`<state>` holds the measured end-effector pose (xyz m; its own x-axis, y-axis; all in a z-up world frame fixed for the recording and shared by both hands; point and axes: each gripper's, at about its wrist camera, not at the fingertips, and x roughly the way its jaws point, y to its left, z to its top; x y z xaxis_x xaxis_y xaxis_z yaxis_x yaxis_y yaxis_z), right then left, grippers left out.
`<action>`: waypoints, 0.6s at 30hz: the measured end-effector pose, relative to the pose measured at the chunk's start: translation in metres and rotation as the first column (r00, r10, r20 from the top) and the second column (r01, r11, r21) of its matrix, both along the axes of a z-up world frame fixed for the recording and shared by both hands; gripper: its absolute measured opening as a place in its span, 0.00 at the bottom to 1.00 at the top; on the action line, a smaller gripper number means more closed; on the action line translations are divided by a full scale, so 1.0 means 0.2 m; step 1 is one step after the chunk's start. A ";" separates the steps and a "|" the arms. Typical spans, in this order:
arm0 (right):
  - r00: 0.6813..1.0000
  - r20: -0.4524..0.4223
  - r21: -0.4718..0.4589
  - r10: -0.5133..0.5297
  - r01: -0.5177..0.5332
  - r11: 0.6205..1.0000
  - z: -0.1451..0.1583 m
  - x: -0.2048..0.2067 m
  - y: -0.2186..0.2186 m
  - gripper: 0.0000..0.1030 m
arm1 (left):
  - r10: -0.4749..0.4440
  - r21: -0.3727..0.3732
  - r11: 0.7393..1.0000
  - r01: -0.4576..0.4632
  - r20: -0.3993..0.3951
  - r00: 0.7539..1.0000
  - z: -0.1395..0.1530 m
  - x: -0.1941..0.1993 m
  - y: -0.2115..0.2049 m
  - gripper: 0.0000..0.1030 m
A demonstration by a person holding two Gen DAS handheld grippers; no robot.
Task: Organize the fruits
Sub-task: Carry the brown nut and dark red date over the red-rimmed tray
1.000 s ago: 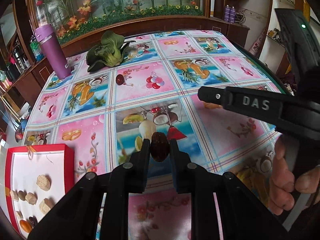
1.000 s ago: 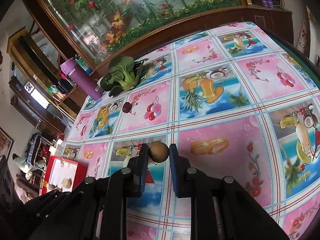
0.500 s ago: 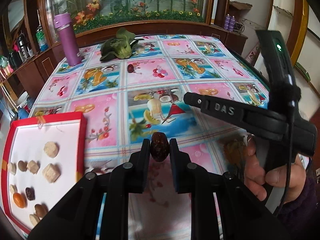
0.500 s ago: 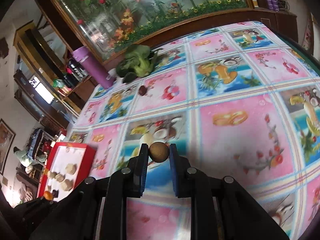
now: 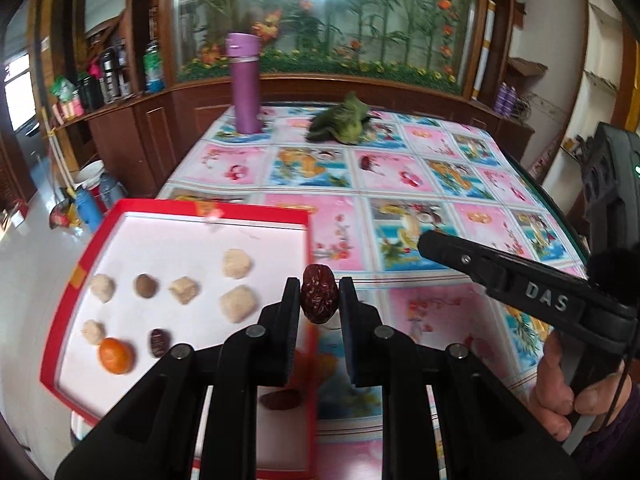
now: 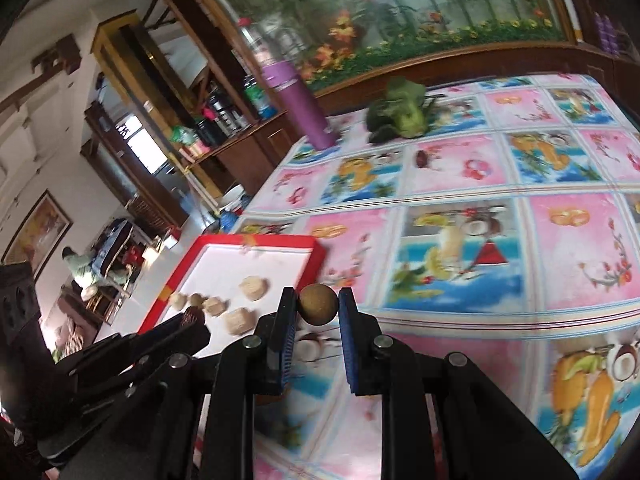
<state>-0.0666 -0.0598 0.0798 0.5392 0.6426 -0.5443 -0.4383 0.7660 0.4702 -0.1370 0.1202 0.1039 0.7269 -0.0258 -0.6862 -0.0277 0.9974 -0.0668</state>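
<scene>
a fruit-print cloth (image 5: 400, 184) covers the table before a planted glass case. left claw (image 5: 319, 300) clamps a date (image 5: 319, 298) over the red tray's (image 5: 200, 216) edge; right claw (image 6: 318, 308) pinches a brown ball (image 6: 318, 309), perhaps a longan, near it.

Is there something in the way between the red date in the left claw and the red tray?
Nothing visible. The left claw holds the date over the red tray's right rim; white floor beside it is bare.

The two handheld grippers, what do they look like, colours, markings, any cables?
Both are matte black, with angular linkage arms joined by silver round pins. The right gripper carries raised "DAS" lettering, a green indicator light, a fuzzy black microphone cover and a thin black cable. Its fingers have blue ribbed pads. A dark purple sleeve shows at the wrist.
</scene>
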 end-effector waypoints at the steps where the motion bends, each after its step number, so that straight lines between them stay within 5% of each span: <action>1: 1.000 0.006 -0.003 0.013 -0.013 1.000 0.01 -0.02 0.04 0.19 | 0.016 -0.004 1.000 -0.016 0.005 1.000 0.00 -0.02 0.04 0.20; 9: 0.992 0.038 -0.040 0.122 -0.121 0.992 0.05 -0.12 0.32 0.19 | 0.160 0.018 0.987 -0.160 0.025 0.987 -0.02 -0.09 0.32 0.21; 18: 0.973 0.011 -0.146 0.230 -0.226 0.963 -0.07 -0.17 0.64 0.19 | 0.284 0.090 0.955 -0.283 0.001 0.959 -0.13 -0.11 0.53 0.21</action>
